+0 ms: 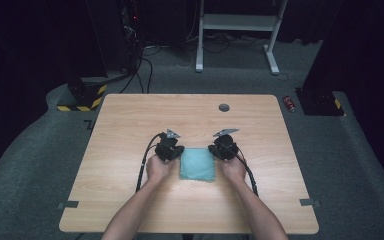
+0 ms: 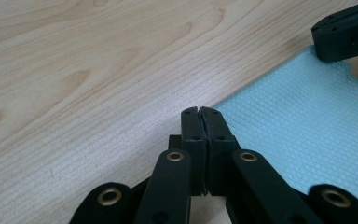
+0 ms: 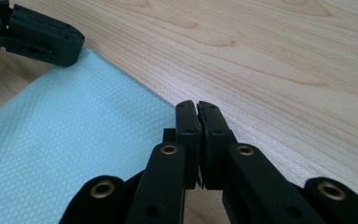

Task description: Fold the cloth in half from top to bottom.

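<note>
Cloth: a light blue cloth lies flat near the middle of the wooden table, a little toward the person's edge, a squarish piece slightly longer from 12 to 6 o'clock in the high view
Left gripper: the left gripper sits at the cloth's far left corner, at about 10 o'clock from the cloth's middle; in the left gripper view its jaws are pressed together right at the cloth's edge; whether a fold of fabric is caught between the pads I cannot tell
Right gripper: the right gripper sits at the far right corner, at about 2 o'clock from the cloth's middle; its jaws are likewise closed tight at the cloth's border, and a pinch on the fabric cannot be confirmed
Key relation: the cloth stretches away from both pairs of jaws toward 6 o'clock, toward the person; each hand is nearest its own far corner, and the two grippers face each other across the far edge
Judgement: this looks like a two-corner pinch ready for a fold or lift; carrying the far edge toward 6 o'clock would lay it over the near edge
Risk: if either pinch missed the fabric, one corner would stay down and the fold would skew
</note>
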The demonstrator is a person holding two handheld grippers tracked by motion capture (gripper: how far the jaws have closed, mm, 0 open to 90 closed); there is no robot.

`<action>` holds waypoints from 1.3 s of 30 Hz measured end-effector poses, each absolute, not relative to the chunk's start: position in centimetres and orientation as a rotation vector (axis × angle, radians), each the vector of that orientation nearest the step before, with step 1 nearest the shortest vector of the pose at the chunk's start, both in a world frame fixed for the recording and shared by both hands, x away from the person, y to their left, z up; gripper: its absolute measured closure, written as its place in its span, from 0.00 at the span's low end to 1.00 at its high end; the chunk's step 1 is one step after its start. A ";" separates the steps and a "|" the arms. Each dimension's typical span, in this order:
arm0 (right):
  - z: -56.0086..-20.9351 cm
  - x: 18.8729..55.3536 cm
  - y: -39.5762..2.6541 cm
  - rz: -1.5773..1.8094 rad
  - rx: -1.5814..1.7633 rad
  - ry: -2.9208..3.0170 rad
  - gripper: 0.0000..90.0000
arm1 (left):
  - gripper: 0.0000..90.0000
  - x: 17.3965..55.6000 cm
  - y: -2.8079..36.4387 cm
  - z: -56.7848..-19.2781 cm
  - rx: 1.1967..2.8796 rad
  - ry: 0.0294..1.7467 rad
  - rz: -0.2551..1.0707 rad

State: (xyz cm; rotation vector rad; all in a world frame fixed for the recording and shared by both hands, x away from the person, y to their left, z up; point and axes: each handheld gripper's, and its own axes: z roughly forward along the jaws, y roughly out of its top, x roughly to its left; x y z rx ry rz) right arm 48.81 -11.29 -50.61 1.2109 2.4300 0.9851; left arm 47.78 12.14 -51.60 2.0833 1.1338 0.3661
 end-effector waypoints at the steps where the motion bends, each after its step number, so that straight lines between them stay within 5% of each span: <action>1: -50.6 48.8 -11.3 0.980 1.215 2.430 0.98 | 0.98 47.8 12.2 -51.6 2.079 1.133 0.363; 5: -50.8 48.9 -11.4 0.982 1.243 2.430 0.97 | 0.96 47.9 12.3 -51.7 2.068 1.139 0.358; 17: -49.9 48.1 -12.3 1.062 1.233 2.413 0.81 | 0.67 47.0 13.4 -50.6 2.053 1.165 0.357; 39: -48.9 45.8 -14.9 1.156 1.216 2.349 0.76 | 0.52 44.5 14.5 -48.0 1.993 1.095 0.383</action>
